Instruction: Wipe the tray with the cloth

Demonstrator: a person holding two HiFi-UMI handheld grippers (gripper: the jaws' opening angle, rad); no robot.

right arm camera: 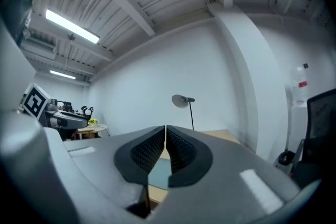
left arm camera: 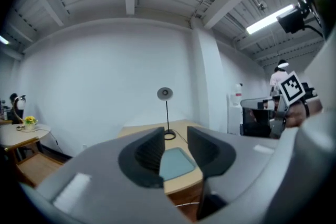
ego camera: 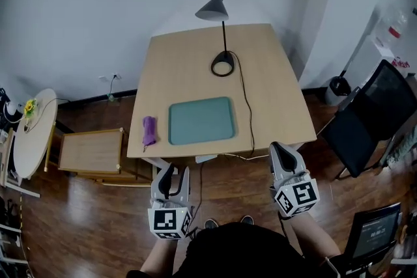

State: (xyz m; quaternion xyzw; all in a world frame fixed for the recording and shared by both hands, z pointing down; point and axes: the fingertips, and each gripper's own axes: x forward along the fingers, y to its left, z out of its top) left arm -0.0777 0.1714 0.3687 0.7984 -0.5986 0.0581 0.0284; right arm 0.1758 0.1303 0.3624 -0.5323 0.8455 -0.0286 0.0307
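Note:
A teal tray lies near the front edge of a wooden table. To the left of the tray, on the table top, lies a crumpled purple cloth. Both grippers hang in front of the table, below its edge and apart from tray and cloth. My left gripper has its jaws parted with nothing between them; in its own view the left gripper frames the tray in the gap. My right gripper is shut and empty; the right gripper has its jaws almost touching.
A black desk lamp stands at the back of the table, its cable running past the tray's right side. A low wooden stand and a round white table are at the left, a black chair at the right.

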